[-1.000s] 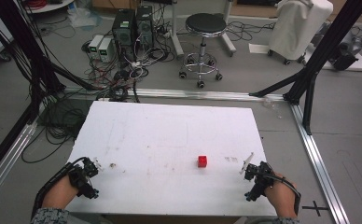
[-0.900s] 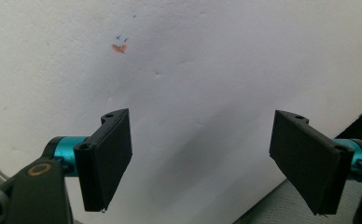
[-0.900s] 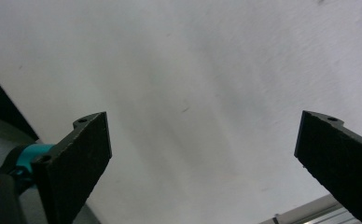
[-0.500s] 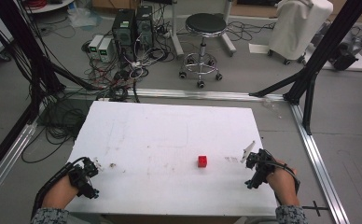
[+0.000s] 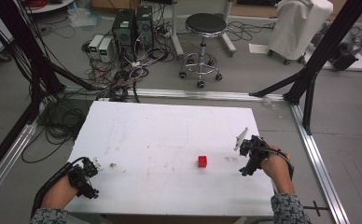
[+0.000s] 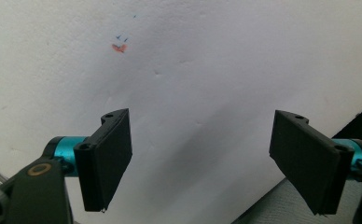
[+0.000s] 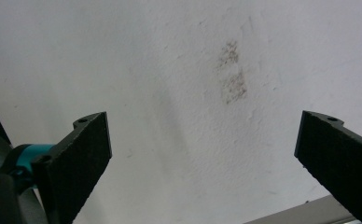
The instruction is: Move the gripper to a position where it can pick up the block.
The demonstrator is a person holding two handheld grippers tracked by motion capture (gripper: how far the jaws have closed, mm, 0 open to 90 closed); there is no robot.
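A small red block (image 5: 202, 161) lies on the white table (image 5: 170, 130), right of centre and toward the near side. My right gripper (image 5: 245, 158) hovers to the right of it, about a hand's width away, jaws wide open with nothing between them. In the right gripper view the open gripper (image 7: 207, 163) looks down on bare tabletop with a grey smudge (image 7: 230, 74). My left gripper (image 5: 93, 179) rests near the table's near left corner, also open and empty. Its own view has the open gripper (image 6: 207, 172) over white table with a small orange mark (image 6: 119, 47).
Beyond the table's far edge stand a black stool (image 5: 204, 28), computer cases (image 5: 132, 23) and tangled cables (image 5: 118, 77). Metal frame rails (image 5: 316, 154) run along the table's right and far sides. The table's edge lies just behind each gripper.
My right gripper has moved away from the near edge, farther up the table and slightly left toward the red block. The left gripper and the block have stayed put.
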